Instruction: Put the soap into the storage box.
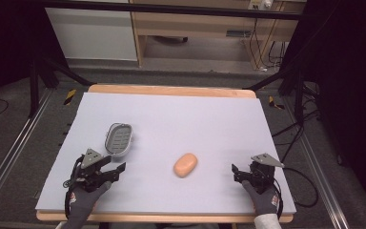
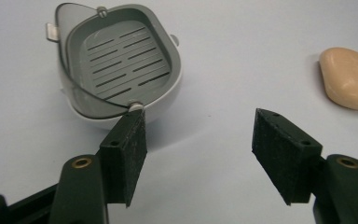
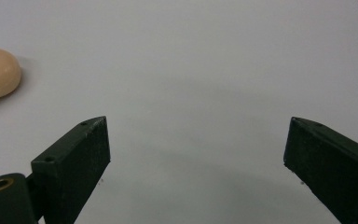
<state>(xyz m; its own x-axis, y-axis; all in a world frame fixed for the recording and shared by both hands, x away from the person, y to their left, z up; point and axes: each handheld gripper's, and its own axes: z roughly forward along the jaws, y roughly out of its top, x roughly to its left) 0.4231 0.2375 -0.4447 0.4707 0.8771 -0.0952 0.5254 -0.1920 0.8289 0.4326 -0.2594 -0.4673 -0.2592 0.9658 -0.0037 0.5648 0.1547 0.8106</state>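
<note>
Nothing is gripped yet, so as I judge it the work has barely begun: the soap is still to be picked up and laid in the dish.

My left gripper (image 2: pixel 198 156) has its jaws apart with bare mat between the pads. Just past its left-hand jaw tip sits the grey oval plastic soap dish with a slotted tray (image 2: pixel 121 63), tilted, its rim close to that tip; whether they touch I cannot tell. Farther off, beyond the right-hand jaw, lies the peach-coloured oval bar of soap (image 2: pixel 349 77).

My right gripper (image 3: pixel 196 161) stands wide open over the pale lilac table mat (image 3: pixel 205 70), the soap well off past its left-hand jaw.
</note>
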